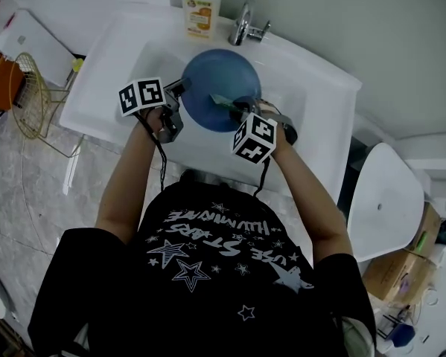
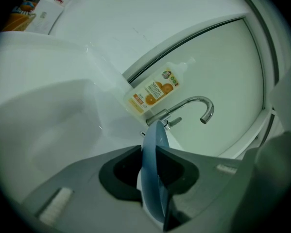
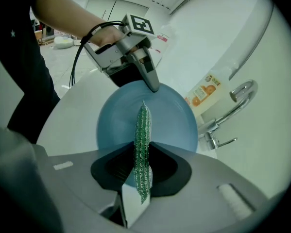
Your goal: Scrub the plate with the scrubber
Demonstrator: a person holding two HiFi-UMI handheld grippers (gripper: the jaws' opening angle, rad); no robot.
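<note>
Right tongs (image 3: 141,155) clamped on the scrubber (image 3: 143,130): a flat green pad seen edge-on, long axis along the jaws, tip pointing at the face of the plate (image 3: 172,123). Contact is likely but not clear. The pad's rear end is hidden in the jaws.

Left tongs (image 2: 152,166) clamped on the plate's left rim. That view shows the plate edge-on only, lower part cut off.

Plate is tilted over the sink (image 1: 316,88). Beyond it: tap (image 1: 246,24), bottle (image 1: 202,7).
</note>
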